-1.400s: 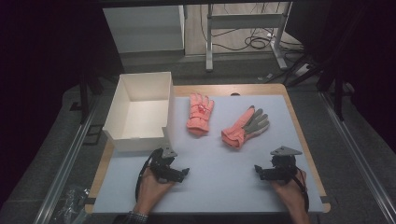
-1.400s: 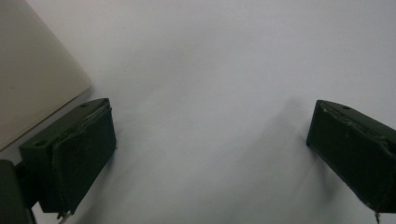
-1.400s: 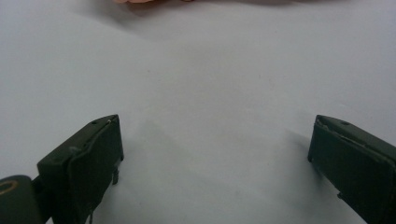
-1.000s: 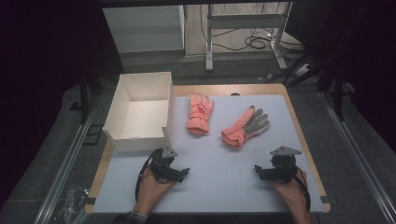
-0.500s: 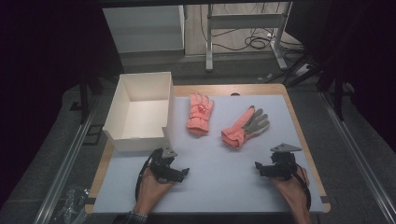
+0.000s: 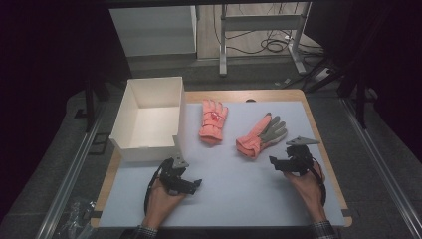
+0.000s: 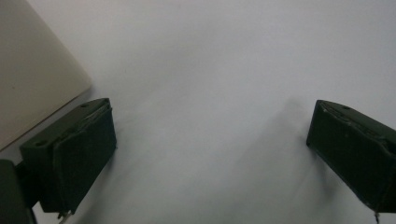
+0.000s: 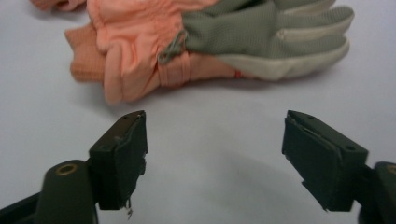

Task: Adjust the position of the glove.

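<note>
Two orange gloves lie on the white mat. One glove (image 6: 213, 122) lies back up beside the box. The other glove (image 6: 261, 135) (image 8: 187, 51) shows its grey palm. My right gripper (image 6: 274, 163) (image 8: 215, 135) hovers just short of that glove's cuff, open. Its jaws have just been closing a little, with nothing between them. My left gripper (image 6: 193, 184) (image 7: 210, 126) rests on the mat in front of the box corner, open and empty.
An open white box (image 6: 144, 148) (image 7: 32, 79) stands at the left of the table, empty inside. The white mat (image 6: 239, 204) covers the wooden table top. Dark floor, cables and a metal frame lie beyond the far edge.
My right gripper has lifted and moved forward toward the grey-palmed glove. The left gripper and both gloves have stayed where they were.
</note>
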`<state>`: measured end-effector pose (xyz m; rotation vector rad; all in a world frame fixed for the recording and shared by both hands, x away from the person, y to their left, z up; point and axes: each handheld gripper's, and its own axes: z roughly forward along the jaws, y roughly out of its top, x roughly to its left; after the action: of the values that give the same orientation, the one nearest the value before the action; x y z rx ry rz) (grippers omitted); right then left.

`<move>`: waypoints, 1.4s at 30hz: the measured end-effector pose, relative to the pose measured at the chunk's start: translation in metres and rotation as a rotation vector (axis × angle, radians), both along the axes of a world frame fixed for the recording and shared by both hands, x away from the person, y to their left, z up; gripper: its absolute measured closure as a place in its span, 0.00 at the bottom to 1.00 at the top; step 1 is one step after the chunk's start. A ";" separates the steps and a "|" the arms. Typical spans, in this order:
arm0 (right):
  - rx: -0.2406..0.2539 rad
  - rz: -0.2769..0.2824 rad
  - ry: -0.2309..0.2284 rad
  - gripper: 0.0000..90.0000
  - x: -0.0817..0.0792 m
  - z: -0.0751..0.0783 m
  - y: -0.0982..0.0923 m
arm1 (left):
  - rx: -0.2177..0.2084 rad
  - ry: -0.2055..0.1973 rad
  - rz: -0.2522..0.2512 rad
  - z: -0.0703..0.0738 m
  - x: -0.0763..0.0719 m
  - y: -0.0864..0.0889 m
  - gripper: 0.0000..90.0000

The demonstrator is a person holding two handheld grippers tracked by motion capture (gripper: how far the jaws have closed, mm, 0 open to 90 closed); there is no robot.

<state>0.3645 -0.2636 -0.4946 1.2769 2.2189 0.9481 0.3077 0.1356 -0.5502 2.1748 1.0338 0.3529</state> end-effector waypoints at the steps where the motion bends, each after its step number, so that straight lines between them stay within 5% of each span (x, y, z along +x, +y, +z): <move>1: 0.001 0.001 -0.002 0.28 0.004 0.001 0.001 | 0.000 0.000 0.000 0.000 0.000 0.000 0.02; 11: -0.003 -0.008 -0.011 0.42 0.040 0.009 0.011 | 0.000 0.000 0.000 0.000 0.000 0.000 0.02; 16: 0.040 -0.033 -0.011 0.46 0.059 0.016 0.013 | -0.002 -0.001 0.002 0.000 0.000 0.000 0.02; 23: 0.031 -0.072 0.023 0.45 0.086 0.010 0.025 | -0.001 -0.001 0.000 0.000 0.000 0.000 0.02; 29: 0.008 -0.097 0.099 0.46 0.097 -0.005 0.029 | -0.006 -0.001 0.005 0.000 0.000 -0.001 0.02; 42: -0.032 -0.103 0.069 0.93 0.091 -0.008 0.038 | -0.001 0.000 0.001 0.000 0.000 0.000 0.02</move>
<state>0.4550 -0.2252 -0.5027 1.4146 2.1871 0.8391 0.3077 0.1354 -0.5503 2.1730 1.0351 0.3532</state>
